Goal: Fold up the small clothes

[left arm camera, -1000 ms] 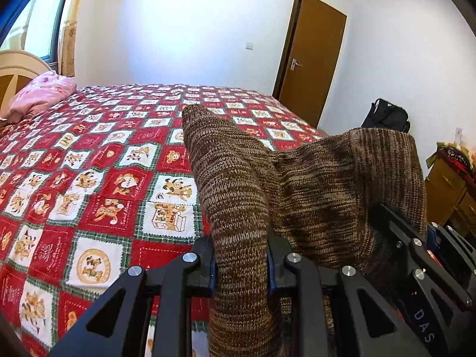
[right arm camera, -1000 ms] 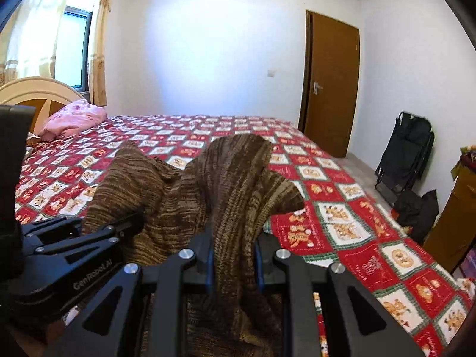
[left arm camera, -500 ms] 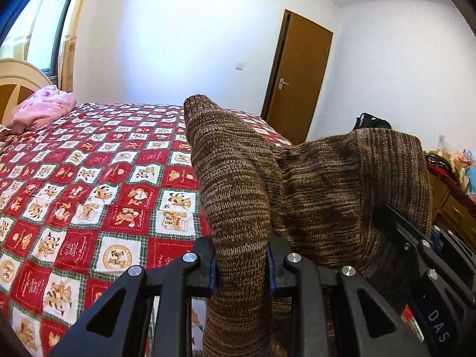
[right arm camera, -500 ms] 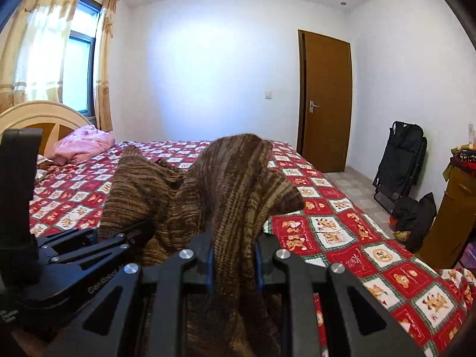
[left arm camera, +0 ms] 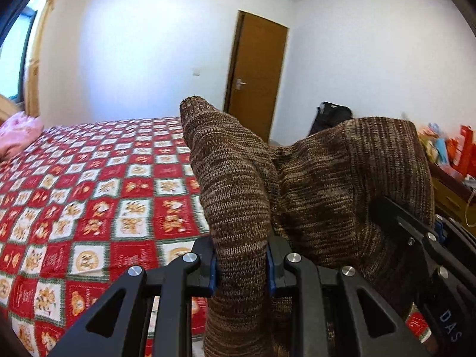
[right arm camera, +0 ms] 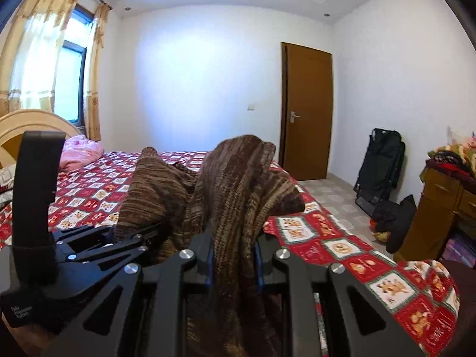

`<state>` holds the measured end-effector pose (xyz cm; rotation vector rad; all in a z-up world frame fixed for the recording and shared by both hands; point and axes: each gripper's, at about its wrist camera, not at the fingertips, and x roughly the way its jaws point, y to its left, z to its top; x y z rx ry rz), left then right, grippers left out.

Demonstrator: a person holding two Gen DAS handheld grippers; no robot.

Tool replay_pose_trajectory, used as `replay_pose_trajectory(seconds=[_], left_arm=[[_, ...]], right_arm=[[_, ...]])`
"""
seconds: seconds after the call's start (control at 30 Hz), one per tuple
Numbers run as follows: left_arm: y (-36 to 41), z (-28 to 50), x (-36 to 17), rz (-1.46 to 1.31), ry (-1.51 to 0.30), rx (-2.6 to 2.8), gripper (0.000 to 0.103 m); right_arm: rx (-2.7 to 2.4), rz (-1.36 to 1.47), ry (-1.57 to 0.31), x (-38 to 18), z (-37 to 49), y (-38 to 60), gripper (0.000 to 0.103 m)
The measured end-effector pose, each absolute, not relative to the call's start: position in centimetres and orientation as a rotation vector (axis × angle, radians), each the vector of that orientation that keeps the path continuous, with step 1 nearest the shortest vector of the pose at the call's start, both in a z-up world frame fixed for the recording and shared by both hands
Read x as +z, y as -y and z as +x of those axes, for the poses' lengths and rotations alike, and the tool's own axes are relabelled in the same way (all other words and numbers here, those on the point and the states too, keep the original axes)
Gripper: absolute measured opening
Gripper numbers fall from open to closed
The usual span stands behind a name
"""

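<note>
A brown knitted garment hangs between my two grippers, lifted above the bed. My left gripper is shut on a fold of it, and the cloth drapes over the fingers. My right gripper is shut on another fold of the same garment. The right gripper also shows at the right of the left wrist view, under the cloth. The left gripper shows at the left of the right wrist view. The fingertips are hidden by the cloth.
The bed has a red and white patterned quilt, with a pink bundle by the headboard. A brown door, a black folded chair and a wooden dresser with piled clothes stand to the right.
Both grippers have risen with the garment and tilted up, so the bed sits lower in both views and more wall and ceiling show. The grips have not changed.
</note>
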<state>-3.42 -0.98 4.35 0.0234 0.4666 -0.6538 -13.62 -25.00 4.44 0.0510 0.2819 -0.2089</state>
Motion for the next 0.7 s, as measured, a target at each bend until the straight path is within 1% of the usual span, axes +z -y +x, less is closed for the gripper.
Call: replay_pose_trajectory(seconds=[0.33,0.6,0.7], left_arm=[[8.0,-5.5,4.1,0.093,-0.489,-0.778,0.025],[12.0,-6.5,3.2,0.175,-0.511,-0.824,0.025],[13.5,-6.7,2.9,0.193,-0.529,-0.829,0.025]], right_arm=[[-0.334,0.13,-0.298,3.8,-15.6,30.5,0.023],[-0.401,0.162,-0.326,3.2,-17.2,32.6,0.023],[-0.409,0.216,-0.342,3.0,-17.6,33.9,0.023]])
